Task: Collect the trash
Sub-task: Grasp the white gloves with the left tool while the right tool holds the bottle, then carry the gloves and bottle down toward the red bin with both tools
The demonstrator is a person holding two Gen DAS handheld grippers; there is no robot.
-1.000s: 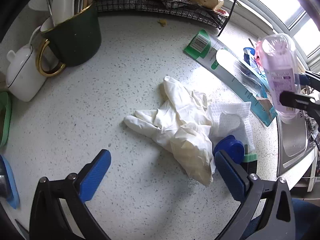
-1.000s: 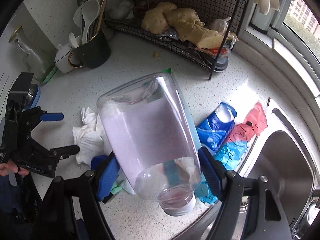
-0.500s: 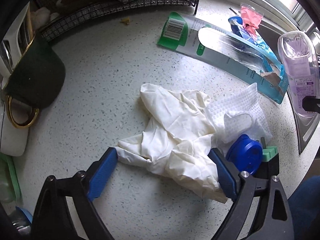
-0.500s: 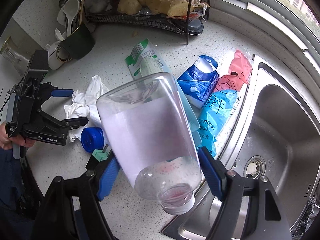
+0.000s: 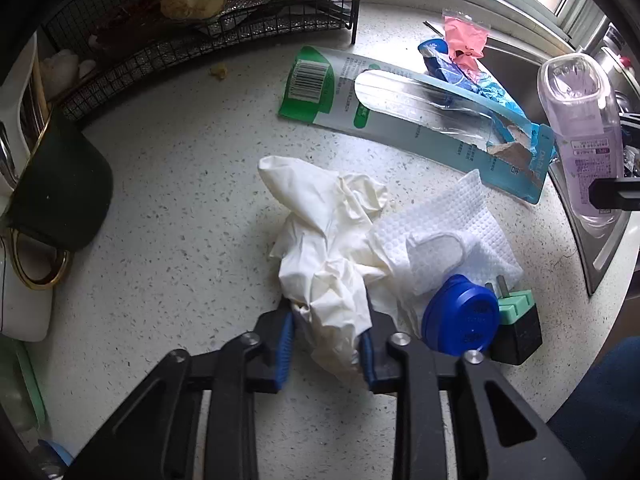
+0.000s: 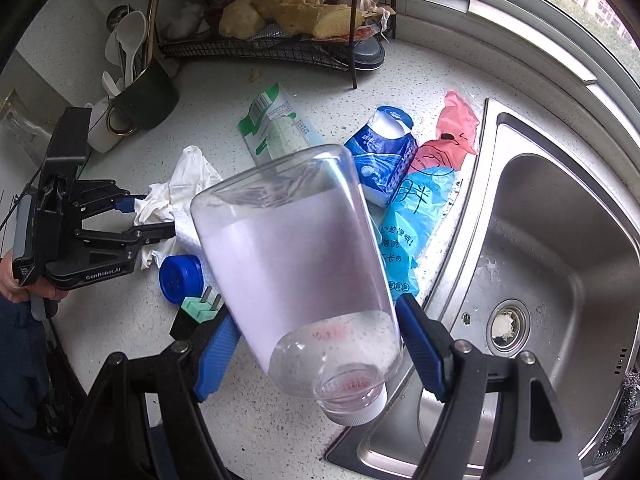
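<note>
Lettering reading "GenRobot.AI" runs along the black body of the left gripper (image 6: 156, 216), seen from the right wrist at nine o'clock, where a hand (image 6: 16, 284) grips its handle. That gripper's jaws are closing, and its blue pads already pinch the near end of a crumpled white glove (image 5: 324, 248) lying on the speckled desk (image 5: 180, 184). Just beside the glove at three o'clock lies a white paper towel (image 5: 460, 216), with a blue cap (image 5: 460, 320) and a black plug with a green face (image 5: 516, 320) touching its near edge. At one o'clock a long green-and-blue card package (image 5: 400, 100) shows a barcode; its print is too small to read. The right gripper (image 6: 316, 344) stands wide and clamps a clear bottle (image 6: 296, 264) neck-down, with a pale lilac label whose text is unreadable. Beyond it, beside the steel sink (image 6: 560, 240), lie a blue carton (image 6: 380, 160), a pink wrapper (image 6: 456, 128) and a cyan wrapper (image 6: 412, 224) bearing Chinese characters.
</note>
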